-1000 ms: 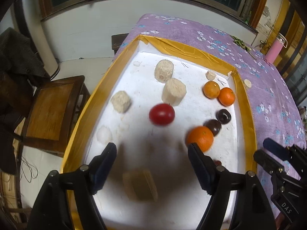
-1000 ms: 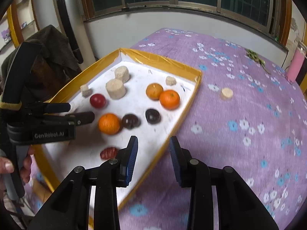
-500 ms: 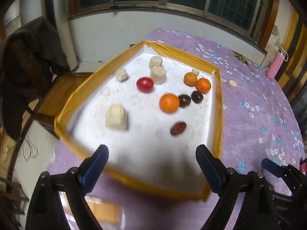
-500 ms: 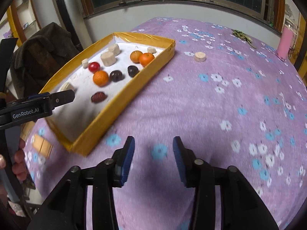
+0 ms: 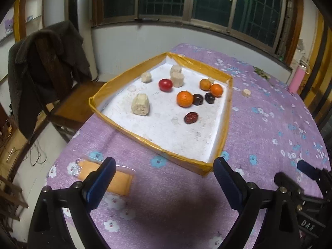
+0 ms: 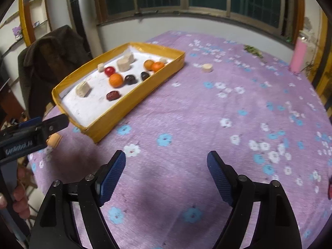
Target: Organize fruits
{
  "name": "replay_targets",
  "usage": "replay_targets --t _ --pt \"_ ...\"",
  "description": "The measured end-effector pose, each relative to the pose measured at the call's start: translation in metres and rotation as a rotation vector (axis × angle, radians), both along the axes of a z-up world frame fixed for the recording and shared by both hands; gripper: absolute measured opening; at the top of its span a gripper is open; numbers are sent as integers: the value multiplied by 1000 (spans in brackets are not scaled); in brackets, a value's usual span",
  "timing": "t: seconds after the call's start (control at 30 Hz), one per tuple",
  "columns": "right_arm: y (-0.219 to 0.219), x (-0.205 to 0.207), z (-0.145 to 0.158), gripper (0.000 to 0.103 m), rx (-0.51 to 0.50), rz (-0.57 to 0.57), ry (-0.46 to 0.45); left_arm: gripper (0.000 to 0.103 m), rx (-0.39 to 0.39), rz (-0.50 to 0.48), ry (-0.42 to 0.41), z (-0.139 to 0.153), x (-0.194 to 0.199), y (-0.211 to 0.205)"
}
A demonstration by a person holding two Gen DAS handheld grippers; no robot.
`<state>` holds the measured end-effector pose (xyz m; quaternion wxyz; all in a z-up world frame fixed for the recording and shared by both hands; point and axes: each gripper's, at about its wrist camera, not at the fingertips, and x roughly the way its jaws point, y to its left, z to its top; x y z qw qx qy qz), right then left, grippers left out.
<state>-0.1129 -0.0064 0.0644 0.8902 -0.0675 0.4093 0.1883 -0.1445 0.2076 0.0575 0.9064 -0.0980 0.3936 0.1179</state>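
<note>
Left gripper (image 5: 164,178) spread wide, empty, above purple cloth. Right gripper (image 6: 166,174) wide too, empty; half a second ago narrow. Tray (image 5: 227,112) at 12 o'clock, farther off than before. Inside: three oranges, largest (image 5: 184,98); one tomato (image 5: 165,84); two dark plums (image 5: 197,99); one date (image 5: 191,117).

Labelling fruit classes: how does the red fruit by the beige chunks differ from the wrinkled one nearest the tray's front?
The red fruit is bright, smooth and round; the wrinkled fruit is dark maroon, shrivelled and flatter. The red fruit sits far back beside a beige chunk; the wrinkled fruit lies alone. Both rest inside the tray.
</note>
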Motion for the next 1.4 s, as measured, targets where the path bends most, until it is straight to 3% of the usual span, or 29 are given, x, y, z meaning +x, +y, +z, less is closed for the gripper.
replay_targets --t 0.17,0.43,0.57,0.83,1.0,1.4 --pt "6 -11 12 84 20 -43 -58 97 -8 -36 -22 4 -1 -2" --pt "26 -30 21 88 -16 -32 -146 99 53 -1 -74 9 -7 7" --pt "33 -34 21 95 -44 -38 -173 102 124 16 -75 9 -8 9" --pt "32 -30 19 99 -57 -87 -155 103 207 35 -141 20 -16 6" --pt "28 -30 21 99 -58 -112 -152 103 258 31 -94 22 -8 1" --pt "28 -32 21 100 -79 -117 -160 103 202 6 -84 20 -10 4"
